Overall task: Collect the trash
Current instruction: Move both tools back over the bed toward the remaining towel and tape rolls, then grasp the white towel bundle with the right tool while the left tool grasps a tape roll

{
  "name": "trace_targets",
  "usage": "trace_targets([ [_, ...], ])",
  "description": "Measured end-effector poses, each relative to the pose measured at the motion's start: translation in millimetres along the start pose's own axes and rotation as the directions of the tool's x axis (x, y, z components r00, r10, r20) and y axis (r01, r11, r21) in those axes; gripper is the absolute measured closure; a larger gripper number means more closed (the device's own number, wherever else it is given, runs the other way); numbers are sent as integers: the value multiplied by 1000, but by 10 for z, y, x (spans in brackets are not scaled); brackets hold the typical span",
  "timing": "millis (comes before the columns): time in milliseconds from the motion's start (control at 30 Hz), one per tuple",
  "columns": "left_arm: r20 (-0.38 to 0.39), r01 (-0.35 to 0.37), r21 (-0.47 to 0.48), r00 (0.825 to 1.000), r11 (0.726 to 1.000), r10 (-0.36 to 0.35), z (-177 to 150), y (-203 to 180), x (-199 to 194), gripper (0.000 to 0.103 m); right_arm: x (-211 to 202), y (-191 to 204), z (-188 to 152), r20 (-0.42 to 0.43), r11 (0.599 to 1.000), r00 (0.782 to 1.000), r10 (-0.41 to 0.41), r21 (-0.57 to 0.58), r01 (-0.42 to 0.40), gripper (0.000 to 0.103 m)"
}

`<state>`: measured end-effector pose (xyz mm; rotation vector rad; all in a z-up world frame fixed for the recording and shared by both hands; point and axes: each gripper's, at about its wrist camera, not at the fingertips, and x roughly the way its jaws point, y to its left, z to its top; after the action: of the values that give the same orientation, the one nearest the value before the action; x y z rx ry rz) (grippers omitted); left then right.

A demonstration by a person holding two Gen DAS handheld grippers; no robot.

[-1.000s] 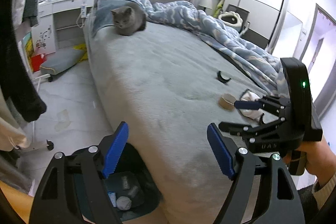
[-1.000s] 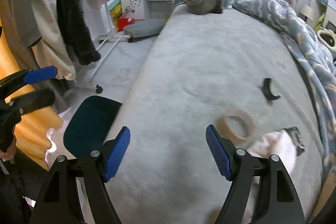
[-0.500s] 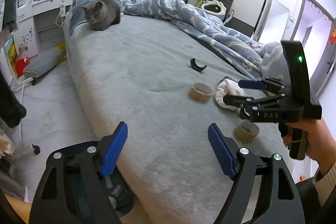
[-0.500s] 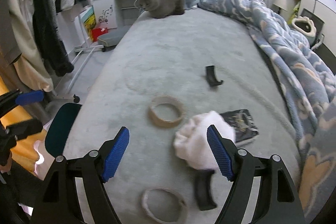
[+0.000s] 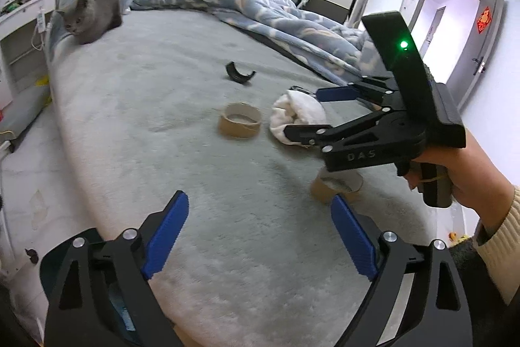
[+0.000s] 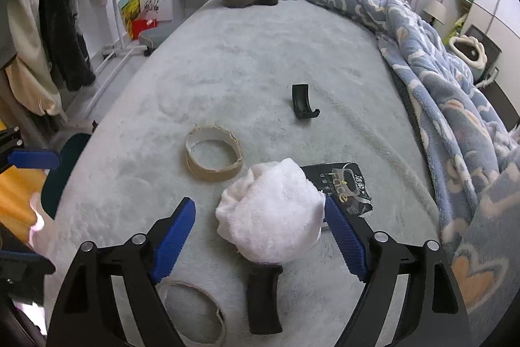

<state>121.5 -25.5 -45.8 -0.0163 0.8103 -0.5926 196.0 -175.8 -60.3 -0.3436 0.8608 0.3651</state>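
Note:
A white crumpled wad [image 6: 269, 217] lies on the grey bed [image 6: 260, 54] between the jaws of my right gripper [image 6: 256, 205]. Those jaws are opening and the pads do not press on it. Around the wad lie a cardboard ring [image 6: 213, 156], a second ring [image 6: 191, 311], a black wrapper [image 6: 341, 184], a black grip-shaped piece [image 6: 263, 298] and a curved black clip [image 6: 304, 101]. In the left wrist view my left gripper [image 5: 260, 199] hangs over bare bedding, jaws opening and empty, left of the right gripper [image 5: 304, 111] and the wad [image 5: 297, 113].
A grey cat [image 5: 91, 13] sits at the head of the bed. A blue patterned blanket [image 6: 438, 80] is heaped along the right side. A dark teal bin [image 6: 61, 171] stands on the floor by the bed's left edge, near hanging clothes [image 6: 65, 21].
Both views swung from the bin and floor onto the bed. The right gripper came down around the white wad. Both pairs of jaws stand wider.

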Motion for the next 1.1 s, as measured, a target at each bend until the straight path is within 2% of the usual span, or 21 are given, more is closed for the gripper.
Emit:
trace_targets([
  [100, -10, 11, 10, 1000, 1000, -10, 34, -39, 78, 11, 61, 22, -4, -15, 999, 1000, -4, -39, 4, 20],
  [300, -31, 76, 45, 997, 996, -74, 72, -182, 193, 11, 199, 34, -17, -52, 995, 998, -35, -96, 30, 20],
  [433, -51, 132, 95, 990, 987, -128, 90, -320, 268, 11, 236, -20, -19, -60, 995, 998, -25, -95, 19, 33],
  [533, -68, 158, 127, 986, 979, -150, 98, -414, 339, 11, 224, -92, 1, -54, 998, 999, 6, -67, -10, 40],
  [700, -87, 181, 133, 981, 974, -171, 111, -475, 448, 11, 185, -234, 14, -32, 996, 995, 90, 6, -90, 45],
  [800, -97, 194, 127, 978, 973, -183, 120, -497, 508, 11, 156, -298, 16, -16, 989, 990, 138, 51, -137, 46],
  [1100, -134, 238, 156, 967, 959, -218, 124, -678, 661, 14, -2, -554, -9, 60, 971, 981, 185, 143, -191, 46],
])
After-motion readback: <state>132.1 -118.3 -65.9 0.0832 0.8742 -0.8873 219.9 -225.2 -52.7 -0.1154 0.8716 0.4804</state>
